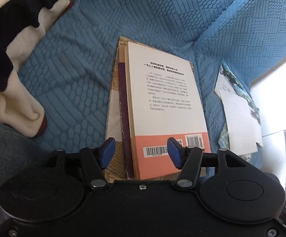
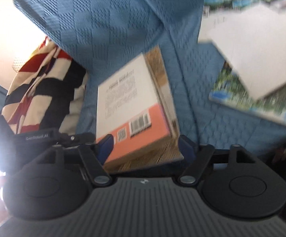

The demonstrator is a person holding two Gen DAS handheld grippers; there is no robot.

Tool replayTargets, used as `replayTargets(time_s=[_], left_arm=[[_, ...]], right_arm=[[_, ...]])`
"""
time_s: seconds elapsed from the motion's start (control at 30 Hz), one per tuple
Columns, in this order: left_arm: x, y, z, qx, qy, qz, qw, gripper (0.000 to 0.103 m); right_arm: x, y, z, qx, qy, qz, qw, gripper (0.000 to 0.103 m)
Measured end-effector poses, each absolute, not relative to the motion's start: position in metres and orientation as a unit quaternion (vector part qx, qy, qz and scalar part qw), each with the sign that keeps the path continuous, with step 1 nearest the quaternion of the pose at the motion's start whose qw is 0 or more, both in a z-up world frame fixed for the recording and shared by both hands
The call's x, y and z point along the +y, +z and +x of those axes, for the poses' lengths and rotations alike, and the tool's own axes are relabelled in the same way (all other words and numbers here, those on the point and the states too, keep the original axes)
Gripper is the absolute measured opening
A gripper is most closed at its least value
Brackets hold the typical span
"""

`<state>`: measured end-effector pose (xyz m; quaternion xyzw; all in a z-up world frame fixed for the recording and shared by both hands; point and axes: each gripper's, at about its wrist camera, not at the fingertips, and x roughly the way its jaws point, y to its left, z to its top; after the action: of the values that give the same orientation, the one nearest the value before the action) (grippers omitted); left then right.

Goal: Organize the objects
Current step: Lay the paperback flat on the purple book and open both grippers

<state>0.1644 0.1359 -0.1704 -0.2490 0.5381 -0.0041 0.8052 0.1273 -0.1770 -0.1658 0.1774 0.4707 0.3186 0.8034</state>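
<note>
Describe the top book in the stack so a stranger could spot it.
On the blue quilted cover, a stack of books lies in the middle. The top book is white with black text, an orange band and barcodes, unlike the brown ones beneath.

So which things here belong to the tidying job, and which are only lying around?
For the job:
- book stack, under both open grippers: left gripper, right gripper
- magazine with white paper on top

Only lying around:
- blue cover
- striped blanket
</note>
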Motion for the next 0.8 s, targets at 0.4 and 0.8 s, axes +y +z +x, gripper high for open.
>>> replayTargets(time_s=[0.4,0.8], left_arm=[[0.124,-0.185,0.171,0.514,0.035,-0.240,0.823,0.055],[0.119,-0.197,0.177,0.513,0.024,-0.250,0.821,0.053]], right_arm=[[-0.142,-0.193,0.144,0.438,0.345,0.082,0.826,0.057],[-0.141,-0.202,0.144,0.443,0.341,0.092,0.824,0.050]])
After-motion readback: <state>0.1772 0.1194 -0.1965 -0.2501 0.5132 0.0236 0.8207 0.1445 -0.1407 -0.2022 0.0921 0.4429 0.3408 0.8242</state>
